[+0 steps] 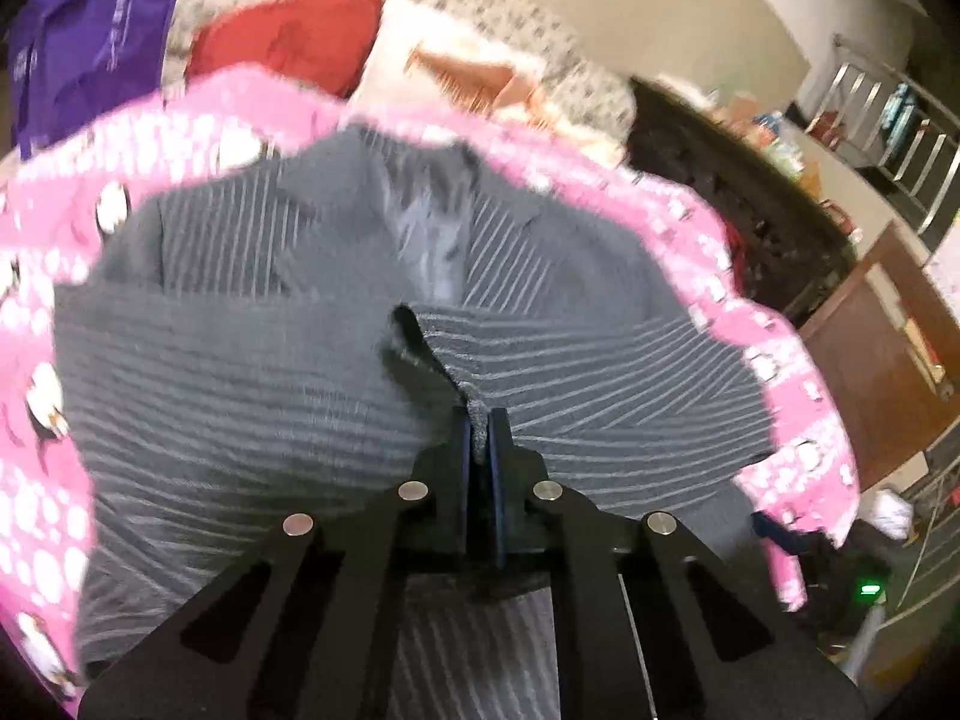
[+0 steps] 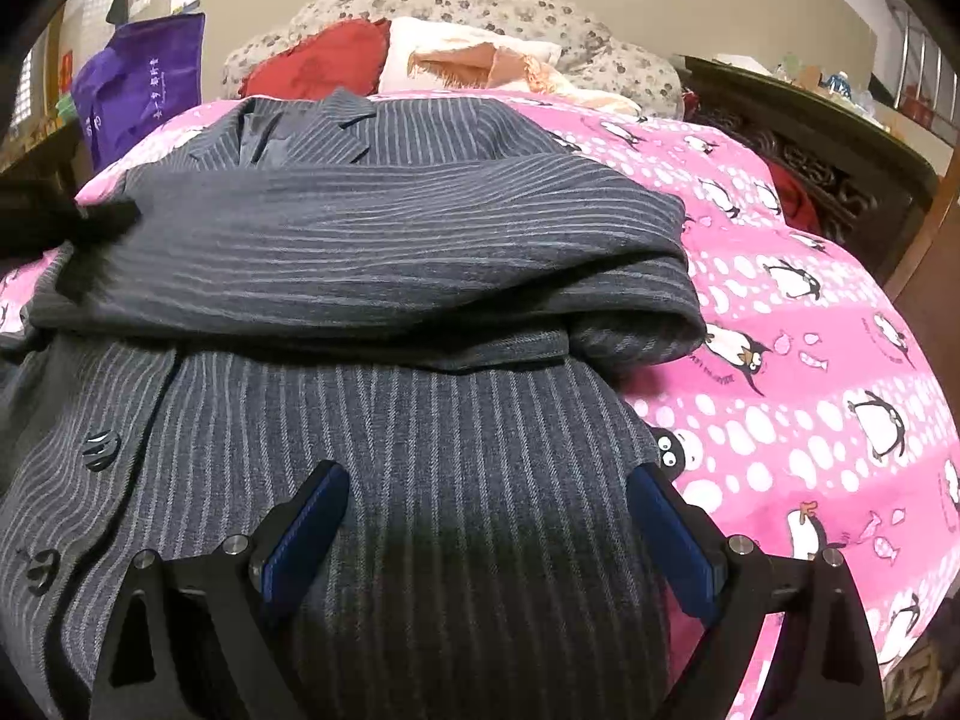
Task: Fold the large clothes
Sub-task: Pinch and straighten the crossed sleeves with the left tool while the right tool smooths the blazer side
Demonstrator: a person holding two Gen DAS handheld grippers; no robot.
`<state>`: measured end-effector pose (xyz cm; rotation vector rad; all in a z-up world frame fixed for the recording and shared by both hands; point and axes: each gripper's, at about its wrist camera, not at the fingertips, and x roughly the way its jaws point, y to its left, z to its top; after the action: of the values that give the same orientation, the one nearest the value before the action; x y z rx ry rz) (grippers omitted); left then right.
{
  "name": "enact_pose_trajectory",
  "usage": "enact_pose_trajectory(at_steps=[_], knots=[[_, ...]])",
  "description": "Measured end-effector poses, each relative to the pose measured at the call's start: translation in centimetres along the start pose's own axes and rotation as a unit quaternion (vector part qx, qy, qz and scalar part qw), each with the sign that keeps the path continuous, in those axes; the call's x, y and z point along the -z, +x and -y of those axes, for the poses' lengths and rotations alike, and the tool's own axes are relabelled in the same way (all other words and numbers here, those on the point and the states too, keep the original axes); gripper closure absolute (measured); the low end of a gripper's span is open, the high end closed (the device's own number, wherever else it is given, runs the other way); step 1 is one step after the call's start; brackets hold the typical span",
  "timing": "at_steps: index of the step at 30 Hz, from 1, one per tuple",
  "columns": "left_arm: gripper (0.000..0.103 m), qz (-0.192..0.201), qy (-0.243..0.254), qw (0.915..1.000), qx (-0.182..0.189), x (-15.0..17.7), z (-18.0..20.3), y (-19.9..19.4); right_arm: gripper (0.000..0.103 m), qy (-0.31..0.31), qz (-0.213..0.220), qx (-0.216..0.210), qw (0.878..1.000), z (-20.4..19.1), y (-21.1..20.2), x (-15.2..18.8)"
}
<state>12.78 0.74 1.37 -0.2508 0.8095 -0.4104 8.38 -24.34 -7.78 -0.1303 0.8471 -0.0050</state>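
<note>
Our left claw (image 1: 480, 420) is pinched tight on a fold of the grey pinstripe jacket (image 1: 252, 372), prob. a sleeve end, view's blurry. Jacket lies mid-bed on the pink penguin bedspread (image 2: 810, 360). Right claw (image 2: 489, 489) gapes wide w/ nothing gripped, over jacket's near part.

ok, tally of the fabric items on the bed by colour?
Grey pinstriped jacket: 1
Pink penguin bedcover: 1
Red cloth: 1
White and peach cloth: 1
Floral pillow: 1
Total: 5
</note>
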Motion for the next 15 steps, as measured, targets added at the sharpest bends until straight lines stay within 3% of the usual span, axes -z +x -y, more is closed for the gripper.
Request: enact_pose_trajectory(at_steps=[4,8,12,15], knots=[[0.099,0.053,0.01,0.9985,-0.006,-2.2,-0.7,-4.5,0.01,-0.002,0.001,0.002,1.0,-0.3,-0.2,0.1],[0.099,0.087,-0.003,0.9949,-0.051,-3.9,-4.7,-7.6,0.01,-0.003,0.001,0.003,1.0,-0.4,-0.2,0.1],[0.099,0.045,-0.042,0.992,-0.11,-1.6,-10.1,-5.8,0.01,-0.001,0.0,0.002,1.0,-0.4,-0.2,0.1],[0.098,0.007,-0.067,0.9898,-0.126,0.9,-12.2,-3.5,0.01,0.0,-0.001,0.0,1.0,-0.3,-0.1,0.1]])
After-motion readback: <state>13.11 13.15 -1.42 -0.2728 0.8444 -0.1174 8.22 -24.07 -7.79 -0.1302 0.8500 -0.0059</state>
